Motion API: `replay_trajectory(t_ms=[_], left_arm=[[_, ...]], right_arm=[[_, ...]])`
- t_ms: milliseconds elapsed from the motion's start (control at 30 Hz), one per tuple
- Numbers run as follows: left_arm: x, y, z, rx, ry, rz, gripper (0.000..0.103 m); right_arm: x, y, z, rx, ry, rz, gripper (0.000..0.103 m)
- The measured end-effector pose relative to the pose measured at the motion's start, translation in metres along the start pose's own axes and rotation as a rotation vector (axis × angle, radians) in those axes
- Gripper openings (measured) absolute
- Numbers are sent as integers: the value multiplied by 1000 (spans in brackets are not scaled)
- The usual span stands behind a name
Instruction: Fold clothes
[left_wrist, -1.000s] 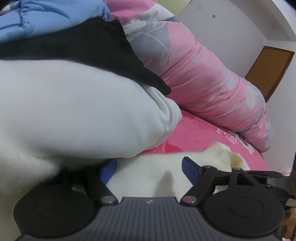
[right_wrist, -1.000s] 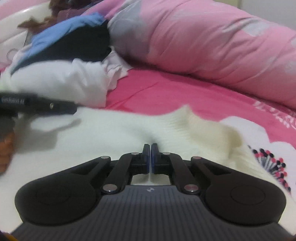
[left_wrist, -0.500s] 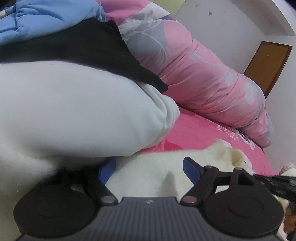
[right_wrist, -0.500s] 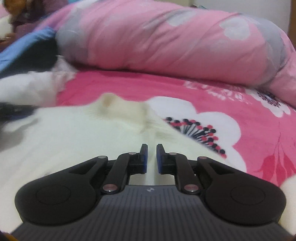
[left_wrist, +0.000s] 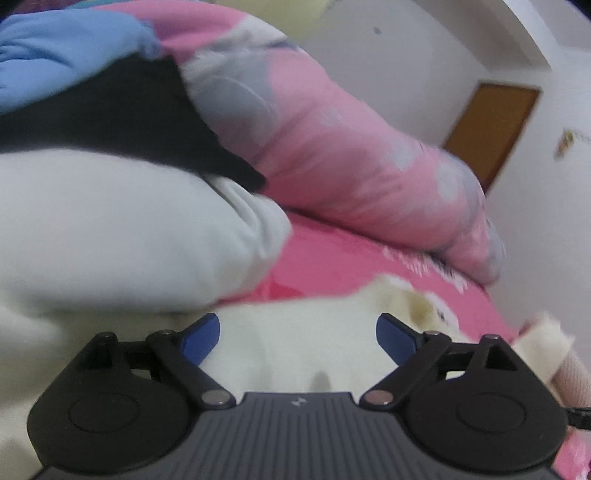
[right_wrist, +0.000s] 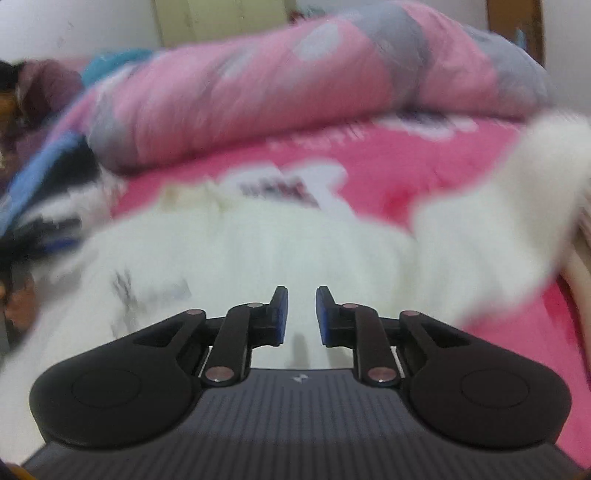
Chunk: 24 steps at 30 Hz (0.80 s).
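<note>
Cream sweater (right_wrist: 258, 258) lay spread on the pink bed (right_wrist: 369, 177), right in front of both tongs. Left gripper (left_wrist: 297, 332) was wide and opening, nothing pinched. Right gripper (right_wrist: 298, 314) was narrow, opening, pads clear of the knit. One cream sleeve (right_wrist: 517, 206) stuck out to the right, unfolded. I judged folding barely started. White pile (left_wrist: 110, 229) untouched.

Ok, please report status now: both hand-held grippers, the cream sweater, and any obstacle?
Left hand-held gripper opening, nothing gripped. Right hand-held gripper opening, nothing between pads. Cream sweater lies on pink bed sheet. White garment heaped beside it.
</note>
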<state>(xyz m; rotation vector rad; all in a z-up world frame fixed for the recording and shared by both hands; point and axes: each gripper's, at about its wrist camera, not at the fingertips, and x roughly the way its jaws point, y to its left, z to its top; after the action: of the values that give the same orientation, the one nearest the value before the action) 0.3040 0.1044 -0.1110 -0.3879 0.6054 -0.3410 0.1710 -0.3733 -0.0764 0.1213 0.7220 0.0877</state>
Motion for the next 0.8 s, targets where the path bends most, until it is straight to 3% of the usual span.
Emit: replay_trajectory(t_ms=[67, 100, 233, 367, 567, 667, 800], left_arm=[[1, -1, -2, -2, 25, 13, 93], [-1, -1, -3, -12, 32, 26, 93], [-23, -24, -2, 20, 4, 84, 93], [-43, -67, -8, 104, 33, 73, 94], [-21, -151, -37, 242, 150, 45, 95], [-3, -171, -63, 264, 181, 55, 95], [3, -188, -87, 355, 163, 133, 97]], right_arm=[[-4, -17, -24, 32, 57, -115, 20], [-10, -29, -31, 88, 61, -142, 34], [-59, -54, -28, 162, -44, -192, 34], [-99, -85, -21, 281, -173, -141, 48], [-114, -147, 5, 463, -305, -77, 50], [-112, -174, 32, 521, -351, -54, 51], [-80, -215, 73, 582, -324, -56, 58]])
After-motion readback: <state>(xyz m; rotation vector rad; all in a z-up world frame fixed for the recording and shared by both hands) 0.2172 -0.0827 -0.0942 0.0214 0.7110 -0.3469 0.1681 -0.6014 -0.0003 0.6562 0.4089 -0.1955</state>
